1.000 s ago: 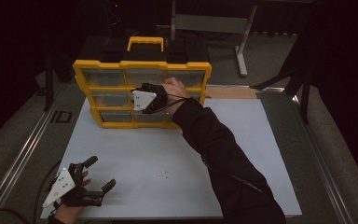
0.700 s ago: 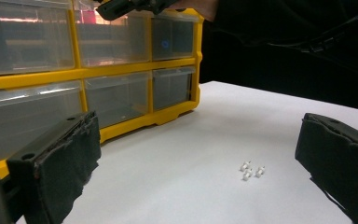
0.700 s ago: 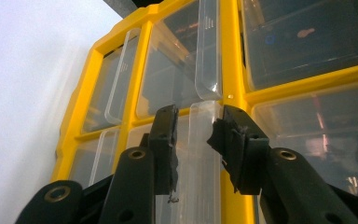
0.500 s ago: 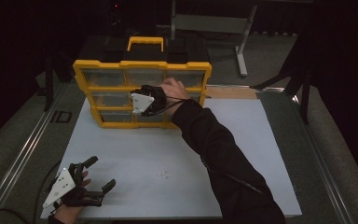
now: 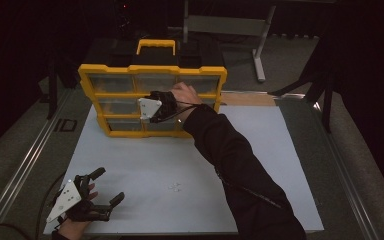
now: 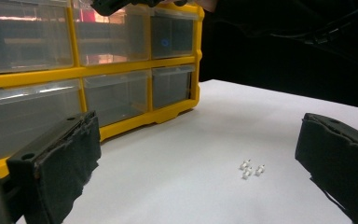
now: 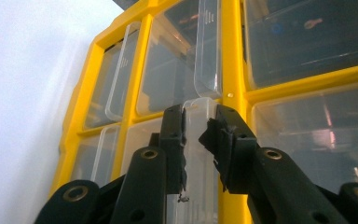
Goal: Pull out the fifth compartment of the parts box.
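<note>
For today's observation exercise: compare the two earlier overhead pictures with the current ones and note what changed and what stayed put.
The right claw has just been closing its jaws on the clear drawer handle in the middle row of the yellow drawer organizer; its pads now press that handle. The hand itself has not shifted. The left claw rests open near the table's front edge, and the small white parts lie as before.
</note>
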The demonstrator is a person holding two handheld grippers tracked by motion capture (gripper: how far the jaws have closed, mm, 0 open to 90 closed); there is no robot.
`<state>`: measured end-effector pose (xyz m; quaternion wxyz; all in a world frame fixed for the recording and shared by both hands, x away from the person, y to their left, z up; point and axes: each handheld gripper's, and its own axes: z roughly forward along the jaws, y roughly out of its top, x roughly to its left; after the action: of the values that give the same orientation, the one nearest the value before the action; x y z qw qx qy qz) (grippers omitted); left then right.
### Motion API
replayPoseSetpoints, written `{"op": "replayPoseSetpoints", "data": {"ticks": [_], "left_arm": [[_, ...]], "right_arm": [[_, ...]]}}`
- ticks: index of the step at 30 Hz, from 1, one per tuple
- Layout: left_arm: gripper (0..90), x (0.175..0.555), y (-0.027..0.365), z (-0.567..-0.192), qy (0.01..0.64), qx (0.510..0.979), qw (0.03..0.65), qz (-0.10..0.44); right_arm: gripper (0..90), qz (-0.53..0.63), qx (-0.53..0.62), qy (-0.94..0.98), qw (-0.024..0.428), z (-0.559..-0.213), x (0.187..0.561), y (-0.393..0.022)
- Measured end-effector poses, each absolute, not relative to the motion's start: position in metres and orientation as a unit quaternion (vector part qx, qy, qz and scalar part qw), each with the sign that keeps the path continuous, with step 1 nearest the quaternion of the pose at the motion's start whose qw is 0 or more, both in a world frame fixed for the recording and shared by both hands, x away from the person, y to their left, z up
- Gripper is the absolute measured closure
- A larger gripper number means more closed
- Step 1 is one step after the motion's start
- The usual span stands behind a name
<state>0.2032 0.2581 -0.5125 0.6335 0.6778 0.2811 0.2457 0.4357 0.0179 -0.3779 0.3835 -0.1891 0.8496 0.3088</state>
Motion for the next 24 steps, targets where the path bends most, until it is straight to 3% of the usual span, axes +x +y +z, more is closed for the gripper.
{"op": "replayPoseSetpoints", "data": {"ticks": [12,24], "left_arm": [[0.1,0.2033,0.2577,-0.5125,0.281,0.679,0.632,0.246],[0.1,0.2035,0.2578,-0.5125,0.279,0.679,0.633,0.247]], "right_arm": [[74.2,0.286,-0.195,0.851,0.396,-0.3783,0.4324,0.0223],[74.4,0.294,-0.182,0.86,0.375,-0.3738,0.4327,0.0228]]}}
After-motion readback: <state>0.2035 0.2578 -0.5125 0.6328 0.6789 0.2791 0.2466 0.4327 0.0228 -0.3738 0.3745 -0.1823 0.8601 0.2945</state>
